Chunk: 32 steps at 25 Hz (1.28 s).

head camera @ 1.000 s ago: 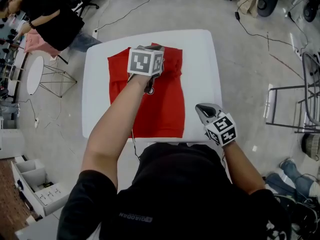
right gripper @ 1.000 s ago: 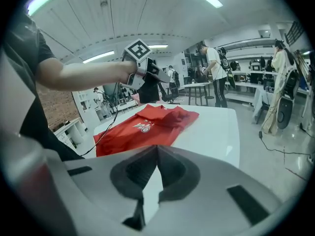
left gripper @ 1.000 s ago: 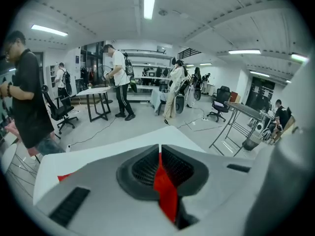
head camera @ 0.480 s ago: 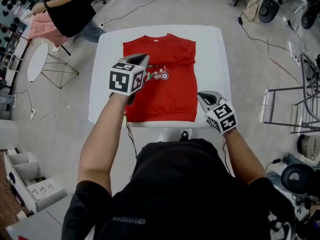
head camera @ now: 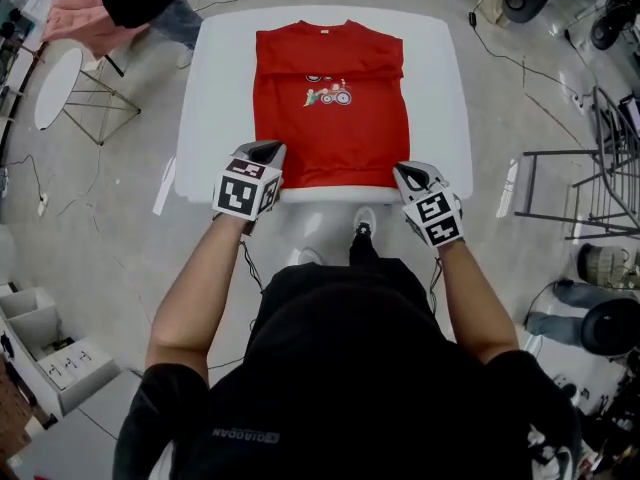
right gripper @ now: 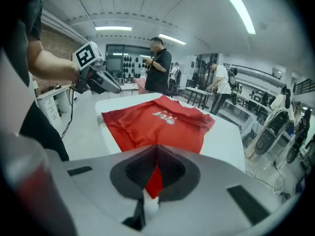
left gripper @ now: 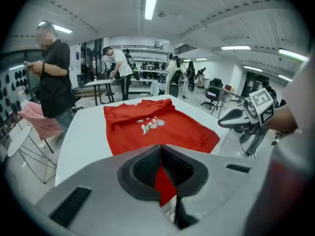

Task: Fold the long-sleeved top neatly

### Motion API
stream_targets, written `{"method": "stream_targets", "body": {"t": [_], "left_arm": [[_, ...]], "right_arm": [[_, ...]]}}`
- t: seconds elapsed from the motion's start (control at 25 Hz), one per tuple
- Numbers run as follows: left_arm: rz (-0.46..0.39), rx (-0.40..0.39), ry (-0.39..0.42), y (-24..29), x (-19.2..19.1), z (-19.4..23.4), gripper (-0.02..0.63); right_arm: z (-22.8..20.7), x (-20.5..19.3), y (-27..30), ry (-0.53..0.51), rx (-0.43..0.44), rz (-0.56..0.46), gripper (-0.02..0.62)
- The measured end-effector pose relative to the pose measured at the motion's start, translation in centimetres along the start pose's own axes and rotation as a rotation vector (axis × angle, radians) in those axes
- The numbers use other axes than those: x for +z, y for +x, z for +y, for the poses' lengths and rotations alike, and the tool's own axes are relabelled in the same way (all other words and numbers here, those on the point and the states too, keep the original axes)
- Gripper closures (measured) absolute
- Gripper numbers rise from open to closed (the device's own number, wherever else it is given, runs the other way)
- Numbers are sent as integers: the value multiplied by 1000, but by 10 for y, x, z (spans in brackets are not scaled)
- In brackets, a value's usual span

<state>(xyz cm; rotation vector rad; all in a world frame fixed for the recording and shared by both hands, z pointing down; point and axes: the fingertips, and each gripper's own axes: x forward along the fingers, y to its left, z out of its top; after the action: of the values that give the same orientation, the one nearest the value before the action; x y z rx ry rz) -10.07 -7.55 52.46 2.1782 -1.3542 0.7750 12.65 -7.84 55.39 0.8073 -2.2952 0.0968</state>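
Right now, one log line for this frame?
red long-sleeved top: flat on white table, sleeves folded in | left gripper: shut, at near-left hem corner | right gripper: shut, at near-right hem corner

You're in a big open lab or workshop hall, not a home. The floor [head camera: 120, 218] is bare grey concrete with cables [head camera: 497, 56] trailing across it, and strip lights [left gripper: 151, 1] line the ceiling. Other people [left gripper: 119, 70] stand at tables further back, among office chairs [left gripper: 214, 88], and a drawer unit [head camera: 60, 358] sits nearby. Your left hand-held gripper [head camera: 265, 150] and right hand-held gripper [head camera: 410, 171] carry marker cubes.
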Motion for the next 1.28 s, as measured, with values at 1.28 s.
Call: {"method": "stream_targets", "body": {"t": [1.28], "left_arm": [[295, 146, 690, 19, -134, 4, 574]], "right_arm": [[20, -89, 24, -621, -119, 386, 558]]}}
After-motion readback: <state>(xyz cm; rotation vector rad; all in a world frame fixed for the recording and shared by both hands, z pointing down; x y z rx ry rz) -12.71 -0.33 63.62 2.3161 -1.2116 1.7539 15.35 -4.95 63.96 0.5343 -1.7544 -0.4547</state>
